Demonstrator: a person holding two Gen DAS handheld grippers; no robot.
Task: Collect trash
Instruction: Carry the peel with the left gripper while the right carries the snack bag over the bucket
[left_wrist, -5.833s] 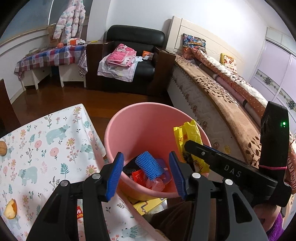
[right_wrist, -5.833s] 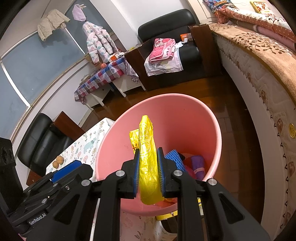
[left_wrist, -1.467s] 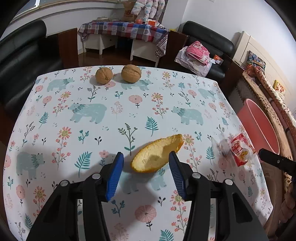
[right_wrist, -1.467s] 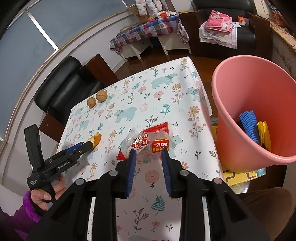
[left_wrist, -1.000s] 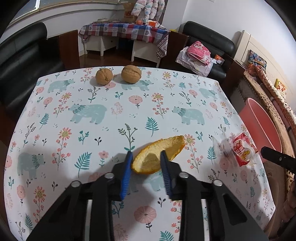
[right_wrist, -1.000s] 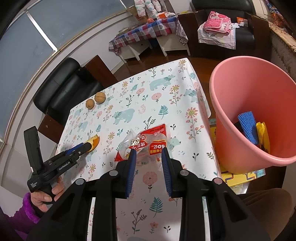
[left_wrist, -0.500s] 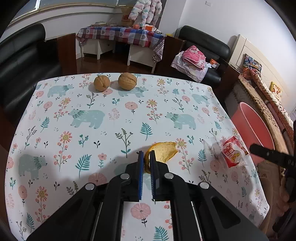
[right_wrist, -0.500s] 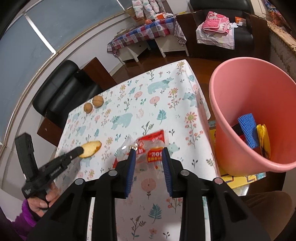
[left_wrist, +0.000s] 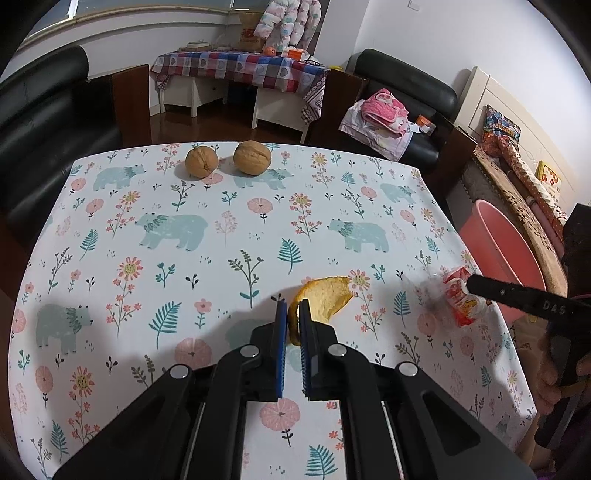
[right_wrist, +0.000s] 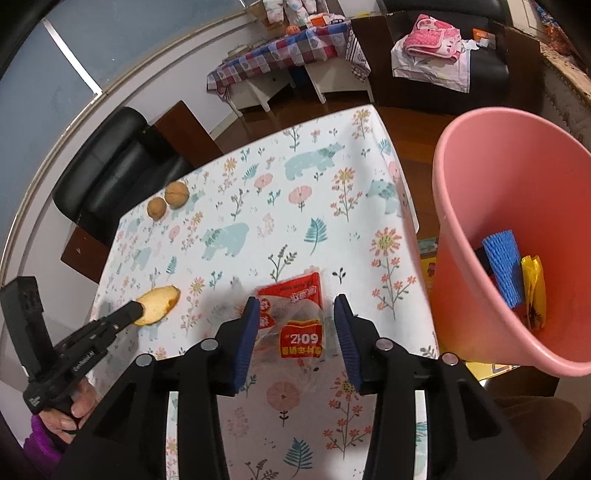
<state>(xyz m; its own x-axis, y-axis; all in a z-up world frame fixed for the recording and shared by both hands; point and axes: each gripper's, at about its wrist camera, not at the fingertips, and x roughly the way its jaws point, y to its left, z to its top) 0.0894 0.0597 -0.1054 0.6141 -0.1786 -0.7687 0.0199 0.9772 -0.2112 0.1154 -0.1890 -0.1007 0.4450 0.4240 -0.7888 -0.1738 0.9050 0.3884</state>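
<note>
A curved piece of orange peel is pinched at its near end by my left gripper, which is shut on it just over the floral tablecloth. In the right wrist view the peel shows at that gripper's tip. My right gripper hangs over a red and clear snack wrapper. Its jaws are opening, the wrapper lies between them on the cloth, and the pads do not press on it. The pink bin stands to the right of the table and holds blue and yellow trash.
Two walnuts sit near the table's far edge. A black armchair is beyond the far left side of the table. The bin stands below the table's right edge, next to a bed. A hand in a purple sleeve holds the left gripper.
The left jaws closed on the orange peel and now pinch its end. The right jaws spread wider around the wrapper and came slightly closer to it.
</note>
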